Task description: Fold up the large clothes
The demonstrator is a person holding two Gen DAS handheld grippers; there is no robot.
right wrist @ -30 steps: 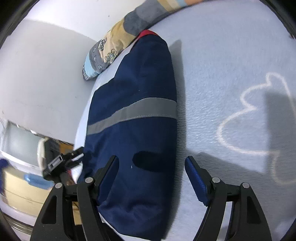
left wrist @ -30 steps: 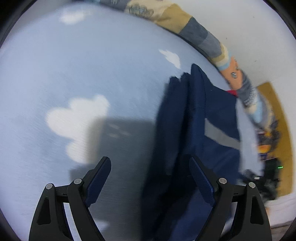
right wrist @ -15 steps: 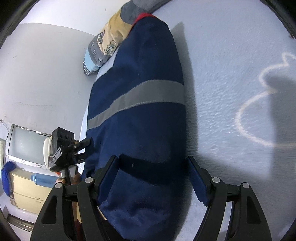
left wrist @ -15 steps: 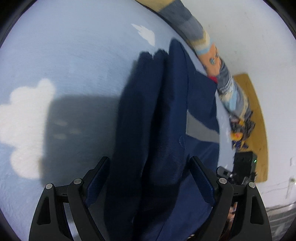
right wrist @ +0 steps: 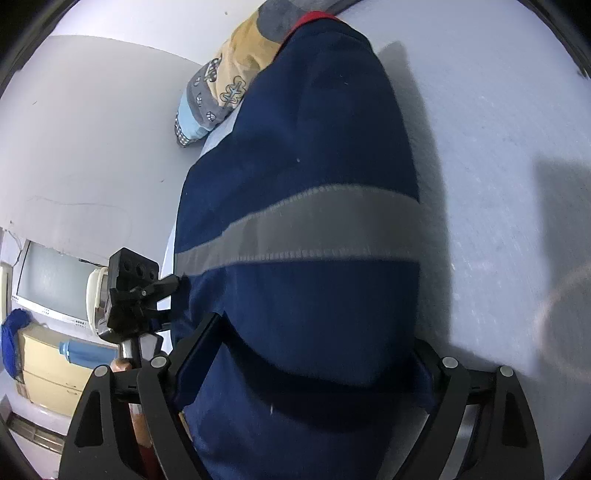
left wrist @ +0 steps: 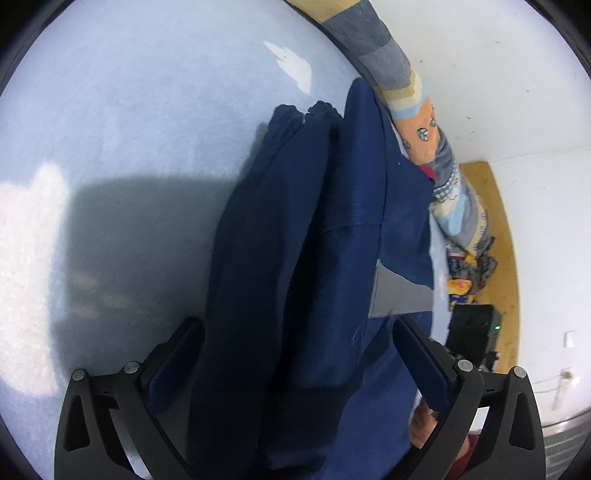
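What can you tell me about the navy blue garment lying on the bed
The navy garment is a thick, woven-looking work jacket with a grey reflective band across it and a red trim at its far end. It lies folded lengthwise into a long bundle on the light blue sheet, its far end against a patterned pillow. Gathered cuffs show in the left wrist view. Both grippers, left and right, straddle its near end, jaws open.
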